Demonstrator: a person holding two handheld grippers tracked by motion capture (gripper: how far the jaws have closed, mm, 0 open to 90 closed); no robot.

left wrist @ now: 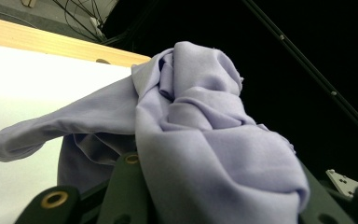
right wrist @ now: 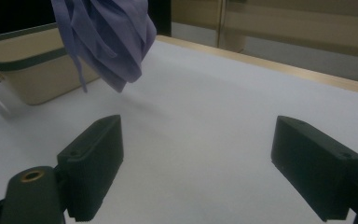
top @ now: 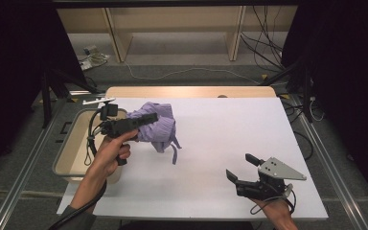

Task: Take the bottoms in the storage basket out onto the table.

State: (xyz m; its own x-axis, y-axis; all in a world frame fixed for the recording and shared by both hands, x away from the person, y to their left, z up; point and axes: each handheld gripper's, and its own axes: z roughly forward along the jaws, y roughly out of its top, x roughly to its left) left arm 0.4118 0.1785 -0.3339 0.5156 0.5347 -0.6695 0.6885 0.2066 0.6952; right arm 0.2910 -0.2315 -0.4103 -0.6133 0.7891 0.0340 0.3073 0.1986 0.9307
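A crumpled lavender cloth (top: 157,125) hangs in the air above the left part of the white table (top: 230,139), a strip of it dangling down. My left gripper (top: 149,118) is shut on the cloth and holds it up. In the left gripper view the cloth (left wrist: 205,140) drapes over the jaws and hides their tips. My right gripper (top: 241,167) stands open low over the table's near right part, with nothing between its fingers (right wrist: 95,161). In the right gripper view the cloth (right wrist: 107,37) hangs at the upper left, well clear of the table.
A beige bin (top: 74,143) sits at the table's left edge, beside and below the held cloth; it appears again in the right gripper view (right wrist: 28,65). Wooden shelving (top: 172,28) and loose cables (top: 263,43) lie on the floor beyond the table.
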